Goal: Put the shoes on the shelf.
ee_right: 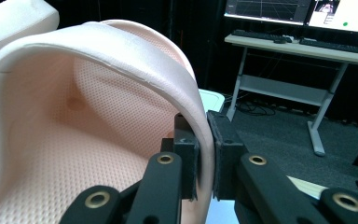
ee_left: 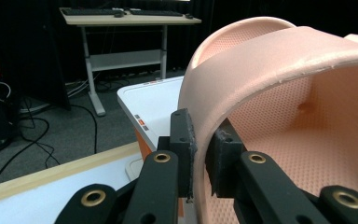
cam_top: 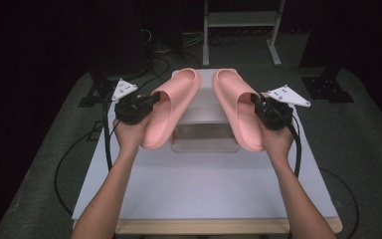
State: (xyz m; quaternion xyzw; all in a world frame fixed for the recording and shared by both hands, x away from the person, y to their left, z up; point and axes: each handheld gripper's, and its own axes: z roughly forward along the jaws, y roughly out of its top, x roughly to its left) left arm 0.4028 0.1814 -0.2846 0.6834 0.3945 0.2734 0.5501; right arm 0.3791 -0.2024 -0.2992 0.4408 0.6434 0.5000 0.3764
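Note:
Two pink foam slides hang in the air above the white table (cam_top: 204,184). The left slide (cam_top: 171,104) is held by its strap edge in my left gripper (cam_top: 151,101), whose pads (ee_left: 182,140) clamp the strap (ee_left: 261,65). My right gripper (cam_top: 255,102) is shut on the strap edge of the right slide (cam_top: 238,112); in the right gripper view its pads (ee_right: 226,144) pinch the strap (ee_right: 121,51). Both slides tilt with their toes pointing away and their soles facing outward.
A small white two-tier rack (cam_top: 201,129) stands on the table below and between the slides. A desk frame (cam_top: 241,20) stands beyond the table, with cables (cam_top: 159,59) on the floor. Another desk with keyboards and monitors (ee_right: 303,42) is off to the side.

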